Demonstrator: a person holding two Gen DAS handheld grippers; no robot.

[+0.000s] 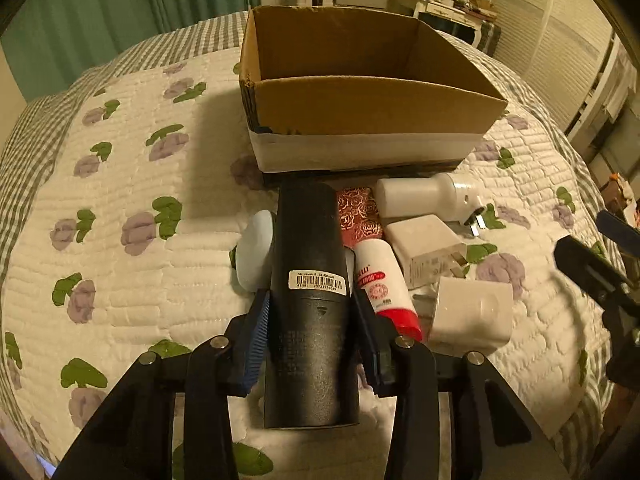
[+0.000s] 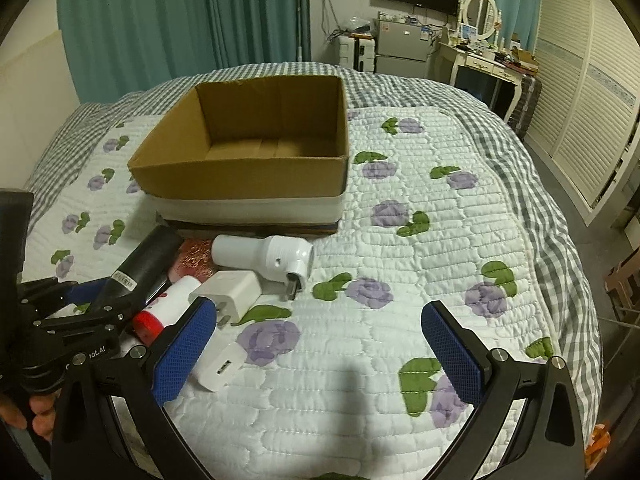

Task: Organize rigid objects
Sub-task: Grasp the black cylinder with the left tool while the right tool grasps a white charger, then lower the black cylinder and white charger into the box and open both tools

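I see a bed (image 2: 400, 240) under a flowered quilt. On it rest a cardboard box (image 2: 248, 172), white chargers (image 2: 230, 286), a red-capped tube (image 2: 168, 308), perhaps a patterned packet (image 1: 358, 216).

A black cylinder (image 1: 310, 304) with a small barcode sticker lies on its side on the quilt, its far end toward the open cardboard box (image 1: 360, 120), which is empty and has a white band around its base. On its left a pale blue rounded thing (image 1: 256, 252) touches it. On its right lies a white tube with a red cap (image 1: 384, 284), and behind that a red packet with a rose pattern (image 1: 358, 216). Further right are three white plugs (all lying loose): a long one with a round neck (image 1: 424, 200), a square charger (image 1: 428, 252), and a cube-shaped one (image 1: 472, 312) nearest the camera.
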